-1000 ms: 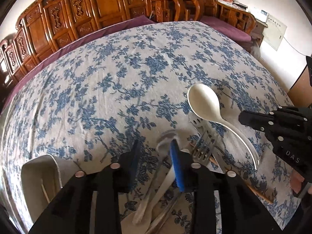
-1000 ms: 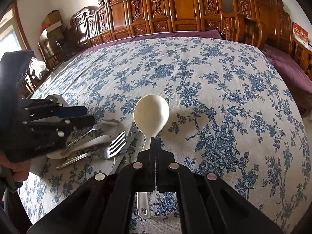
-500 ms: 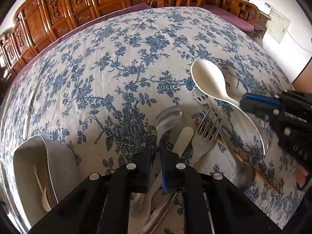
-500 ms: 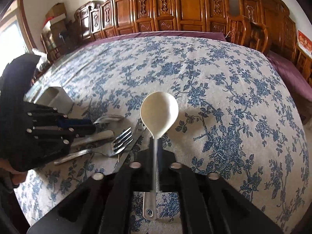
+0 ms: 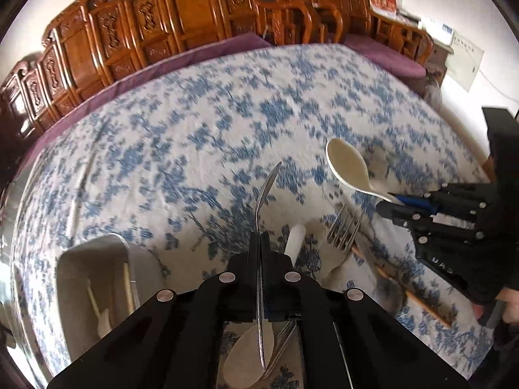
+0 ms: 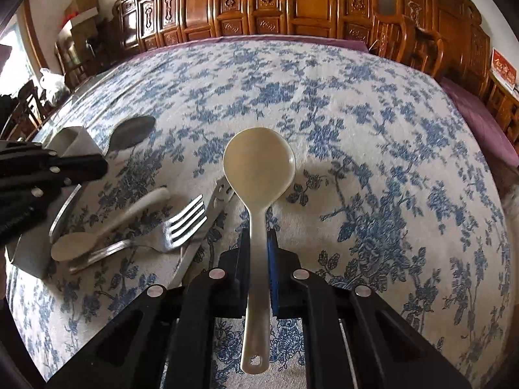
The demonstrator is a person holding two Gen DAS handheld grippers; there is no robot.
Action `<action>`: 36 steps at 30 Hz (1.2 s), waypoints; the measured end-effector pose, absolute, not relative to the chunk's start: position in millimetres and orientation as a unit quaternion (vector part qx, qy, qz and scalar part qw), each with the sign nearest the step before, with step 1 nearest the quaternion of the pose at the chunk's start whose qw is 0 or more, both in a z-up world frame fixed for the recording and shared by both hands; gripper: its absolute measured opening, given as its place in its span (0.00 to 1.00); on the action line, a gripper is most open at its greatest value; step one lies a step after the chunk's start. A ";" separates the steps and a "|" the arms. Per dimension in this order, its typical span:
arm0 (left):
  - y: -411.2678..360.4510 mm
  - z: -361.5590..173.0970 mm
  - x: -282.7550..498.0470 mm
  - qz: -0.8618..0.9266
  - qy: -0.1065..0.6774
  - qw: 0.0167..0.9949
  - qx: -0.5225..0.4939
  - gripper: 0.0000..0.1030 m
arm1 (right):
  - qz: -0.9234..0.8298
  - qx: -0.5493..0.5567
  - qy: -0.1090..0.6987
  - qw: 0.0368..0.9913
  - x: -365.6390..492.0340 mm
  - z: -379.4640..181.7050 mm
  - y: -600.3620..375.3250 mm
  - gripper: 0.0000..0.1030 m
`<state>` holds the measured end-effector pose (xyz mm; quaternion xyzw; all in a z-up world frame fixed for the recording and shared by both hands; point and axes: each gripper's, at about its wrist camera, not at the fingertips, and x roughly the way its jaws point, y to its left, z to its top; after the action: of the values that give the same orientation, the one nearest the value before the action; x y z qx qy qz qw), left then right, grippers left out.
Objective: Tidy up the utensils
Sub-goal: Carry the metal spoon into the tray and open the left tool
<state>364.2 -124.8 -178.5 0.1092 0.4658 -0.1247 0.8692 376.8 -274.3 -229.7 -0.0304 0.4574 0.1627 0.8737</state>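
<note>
Two grippers each hold one utensil above the round table's blue-flowered white cloth [image 6: 373, 149]. The left gripper [image 5: 259, 246] has its jaws pressed together on the thin handle of a shiny metal spoon [image 5: 264, 194], seen edge-on and lifted off the cloth; a second ago those jaws stood apart over it. The right gripper [image 6: 258, 243] pinches the handle of a large cream plastic serving spoon [image 6: 259, 168]; its jaws have just been closing, with that handle between them, and the spoon's bowl is raised clear of the cloth. Only the left wrist view looks inside the grey rectangular container [image 5: 81, 259] left of the cloth's utensil pile, where pale sticks and a small white utensil lie; the right wrist view shows just its outer corner. Only the right wrist view shows the metal spoon's dark bowl face-on. On the cloth remain a white-handled wooden spoon [image 6: 107, 227], a steel fork [image 6: 181, 227] touching it, and a slotted metal handle [image 6: 220, 194] under the fork. The cloth's far half lies open up to the purple border and carved wooden chairs [image 6: 292, 3].
</note>
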 end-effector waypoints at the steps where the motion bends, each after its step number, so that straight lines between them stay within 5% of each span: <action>1: -123.8 -174.1 362.7 -0.124 0.462 0.871 0.109 0.01 | 0.164 -0.023 0.449 0.878 375.2 -223.1 -274.1 0.11; 18: -36.6 -126.3 307.4 -0.086 0.426 0.897 0.084 0.01 | 0.219 -0.041 0.376 0.900 320.6 -162.5 -207.6 0.11; 36: 36.1 -181.8 305.9 -0.055 0.468 0.881 0.035 0.01 | 0.259 -0.052 0.364 0.893 281.8 -153.1 -138.3 0.11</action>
<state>305.9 36.1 -181.8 0.0350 0.4684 -0.0550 0.8811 281.8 -138.2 -153.1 -0.0517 0.3641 0.2589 0.8931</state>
